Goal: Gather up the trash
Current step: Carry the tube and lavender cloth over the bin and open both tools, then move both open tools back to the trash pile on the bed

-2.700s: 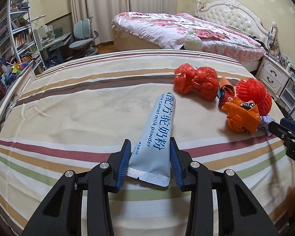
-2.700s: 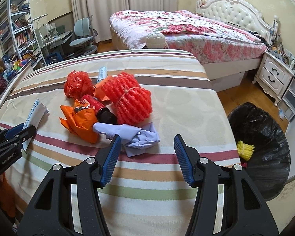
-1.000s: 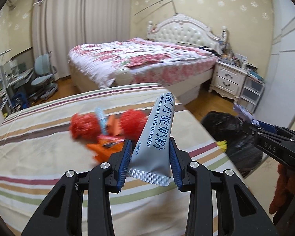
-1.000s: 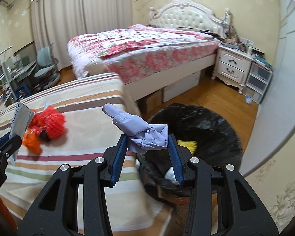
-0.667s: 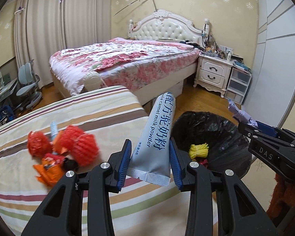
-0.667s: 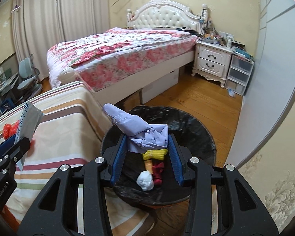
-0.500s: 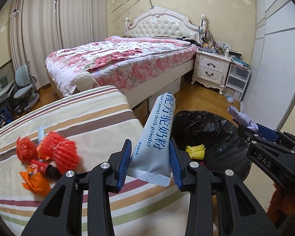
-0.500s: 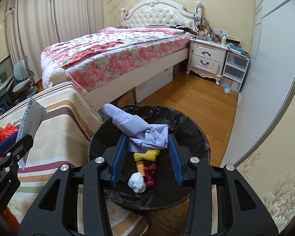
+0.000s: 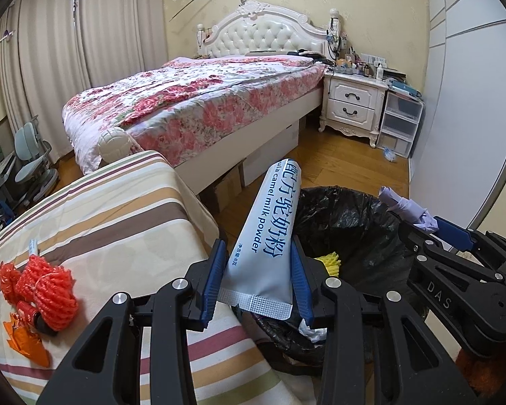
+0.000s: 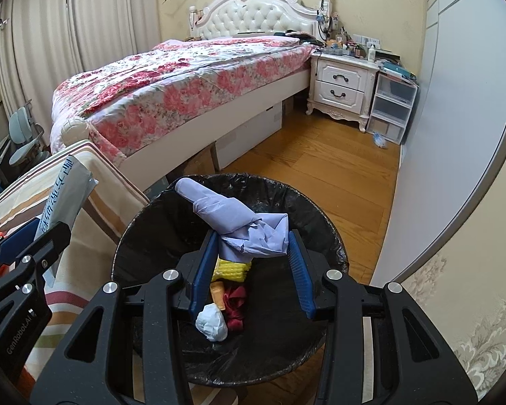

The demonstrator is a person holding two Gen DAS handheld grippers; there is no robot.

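The right gripper [image 10: 251, 263], clamped on the crumpled purple glove [image 10: 239, 226], hangs directly above the black-lined bin [image 10: 145, 222]. The left gripper [image 9: 258, 280] pinches the milk powder sachet [image 9: 270, 233], its long axis pointing away, above the bin's near-left rim beside the striped bed [image 9: 111, 209].

1. A trash bin [image 10: 334, 246] stands on the floor off the striped bed's [image 9: 118, 209] corner.
2. Net bundles [image 9: 47, 283] lie near that bed's edge.
3. A nightstand [image 10: 344, 84] flanks the floral bed [image 10: 185, 77] behind.

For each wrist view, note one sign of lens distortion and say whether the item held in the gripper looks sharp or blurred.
Left wrist view: the wardrobe edge curves and dark corners ring the frame; the sachet in the left gripper is sharp, its print legible. Right wrist view: the wardrobe's edge bows strongly; the glove in the right gripper over the bin is sharp.
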